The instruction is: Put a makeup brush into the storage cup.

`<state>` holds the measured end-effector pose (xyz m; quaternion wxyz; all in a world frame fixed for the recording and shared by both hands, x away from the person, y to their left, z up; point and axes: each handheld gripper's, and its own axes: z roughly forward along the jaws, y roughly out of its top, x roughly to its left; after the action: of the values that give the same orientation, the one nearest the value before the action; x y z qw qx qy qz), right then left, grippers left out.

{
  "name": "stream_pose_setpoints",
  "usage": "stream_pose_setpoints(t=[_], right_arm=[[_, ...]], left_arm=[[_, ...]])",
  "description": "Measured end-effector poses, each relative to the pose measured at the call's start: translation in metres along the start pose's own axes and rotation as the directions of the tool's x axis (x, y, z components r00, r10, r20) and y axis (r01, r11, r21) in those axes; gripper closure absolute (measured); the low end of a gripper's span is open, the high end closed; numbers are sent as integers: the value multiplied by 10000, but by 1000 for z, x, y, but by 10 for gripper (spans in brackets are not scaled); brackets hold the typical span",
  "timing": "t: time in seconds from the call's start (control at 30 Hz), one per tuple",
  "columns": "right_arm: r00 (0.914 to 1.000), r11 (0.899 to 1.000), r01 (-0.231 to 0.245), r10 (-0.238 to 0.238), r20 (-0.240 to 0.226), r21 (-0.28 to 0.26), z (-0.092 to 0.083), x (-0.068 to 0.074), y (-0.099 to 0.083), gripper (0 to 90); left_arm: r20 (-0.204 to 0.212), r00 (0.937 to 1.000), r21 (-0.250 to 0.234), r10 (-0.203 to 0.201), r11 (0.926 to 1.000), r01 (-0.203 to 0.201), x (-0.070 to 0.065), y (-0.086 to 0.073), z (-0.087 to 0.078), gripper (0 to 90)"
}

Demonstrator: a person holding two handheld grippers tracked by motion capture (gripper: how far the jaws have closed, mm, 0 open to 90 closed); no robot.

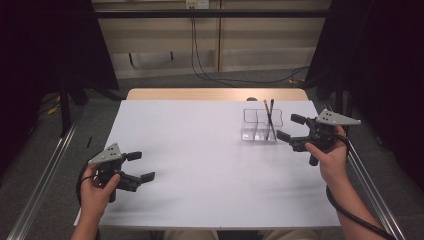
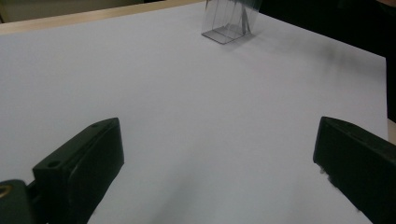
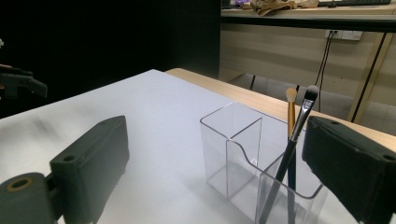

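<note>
Where the white table (image 1: 210,165) spreads out under the high view, the left gripper (image 1: 141,166) sits at about eight o'clock, held in the person's left hand (image 1: 97,187) low over the surface. Its jaws stand wide apart with nothing between them; in the left gripper view they rise at the two lower corners with only bare white table between, and the clear organizer (image 2: 229,21) shows far off at about one o'clock.

Toward the middle of the table the surface is plain white.

At about two o'clock in the high view stands the clear organizer (image 1: 260,125), a see-through plastic box split into compartments, resting upright on the table. Two makeup brushes stand in its right-hand compartment: a gold-handled brush (image 1: 267,115) and a dark-handled brush (image 1: 270,117), both leaning slightly, bristles up. The right gripper view shows them crossing near their tops, the gold-handled brush (image 3: 291,112) behind the dark-handled brush (image 3: 299,126); the compartment nearer that camera's left holds nothing.

Just beside the organizer, at about three o'clock, the right gripper (image 1: 291,129) is held in the right hand (image 1: 330,157), pointing at the box. Its jaws are apart and grip nothing. In the right gripper view the organizer (image 3: 233,154) and the brushes lie ahead of the spread jaws, not touched by either one.
</note>
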<state>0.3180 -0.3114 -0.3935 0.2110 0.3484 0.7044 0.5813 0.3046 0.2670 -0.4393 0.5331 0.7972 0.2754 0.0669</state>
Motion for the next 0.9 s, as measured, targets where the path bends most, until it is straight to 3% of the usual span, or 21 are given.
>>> stream_pose_setpoints(t=[0.9], right_arm=[[9991,9999,15,-10,-421,118,-24,11,-22,35]], left_arm=[[-39,10000,-104,-31,9999,30,0,0,-1,18]])
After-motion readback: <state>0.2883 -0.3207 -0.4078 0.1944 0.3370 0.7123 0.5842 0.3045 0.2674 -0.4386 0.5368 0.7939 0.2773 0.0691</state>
